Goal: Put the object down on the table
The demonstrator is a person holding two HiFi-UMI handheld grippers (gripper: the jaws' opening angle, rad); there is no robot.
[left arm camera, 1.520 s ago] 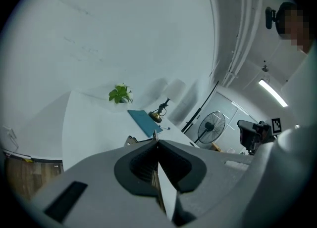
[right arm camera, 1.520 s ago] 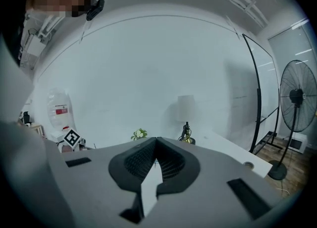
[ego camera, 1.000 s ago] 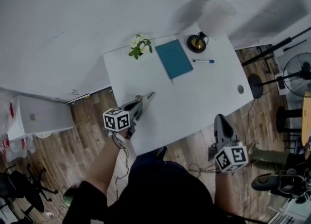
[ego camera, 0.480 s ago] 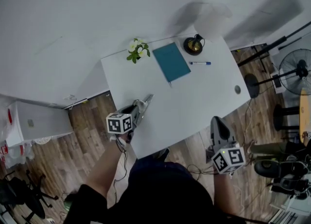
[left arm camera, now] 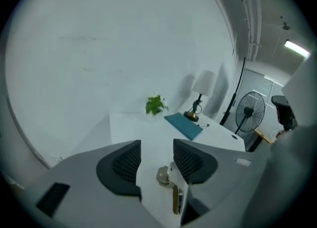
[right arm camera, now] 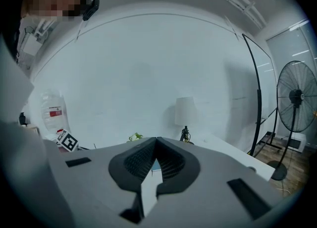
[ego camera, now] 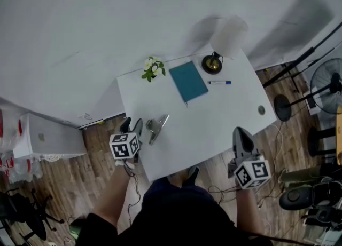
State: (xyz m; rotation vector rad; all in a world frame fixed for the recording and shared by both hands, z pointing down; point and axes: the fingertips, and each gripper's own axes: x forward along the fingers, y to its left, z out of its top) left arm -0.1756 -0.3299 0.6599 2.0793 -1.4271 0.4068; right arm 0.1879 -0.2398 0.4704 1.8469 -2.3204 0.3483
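Two tools, left tool point(left arm camera: 154, 159) just opened, clip point(ego camera: 156, 127) free on table point(ego camera: 214, 117), right tool point(right arm camera: 156, 148) clenched empty

A white table point(ego camera: 214, 117) stands against a white wall point(ego camera: 107, 21) on wood flooring point(ego camera: 99, 141), a fan point(ego camera: 332, 84) nearby.

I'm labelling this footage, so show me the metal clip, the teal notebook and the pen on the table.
metal clip point(ego camera: 157, 127), head view, middle of its silver body.
teal notebook point(ego camera: 188, 80), head view, centre of its cover.
pen point(ego camera: 218, 82), head view, midway along its white barrel.
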